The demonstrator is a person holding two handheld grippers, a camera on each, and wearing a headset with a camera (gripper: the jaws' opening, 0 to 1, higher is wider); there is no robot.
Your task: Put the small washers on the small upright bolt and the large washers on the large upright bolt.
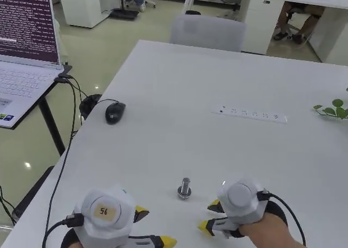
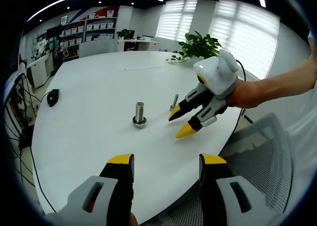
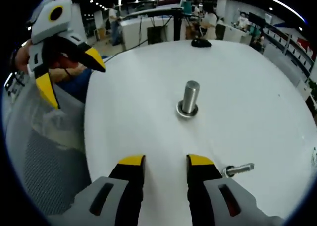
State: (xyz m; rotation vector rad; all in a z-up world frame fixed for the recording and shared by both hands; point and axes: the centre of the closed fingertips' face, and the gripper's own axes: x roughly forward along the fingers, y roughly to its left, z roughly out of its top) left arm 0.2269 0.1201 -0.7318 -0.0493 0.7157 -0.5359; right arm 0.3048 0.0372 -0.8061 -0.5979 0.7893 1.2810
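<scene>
Large bolt (image 3: 189, 97) stands upright on the desk (image 3: 148, 77), small bolt (image 3: 239, 169) at its four o'clock. Left gripper (image 2: 166, 161) and right gripper (image 3: 166, 159) fingers spread, empty.

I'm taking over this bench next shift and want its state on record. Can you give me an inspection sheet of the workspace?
Surface: white table, no marks seen.
Job's things: large bolt upright, ring at its base; small bolt beside the right claw.
Clutter: mouse, power strip, plant.
Grippers: left claw and right claw both open, holding nothing.
Cables: cord running along the table's left edge.
Surroundings: laptop on a side stand, chair, office desk behind.
</scene>
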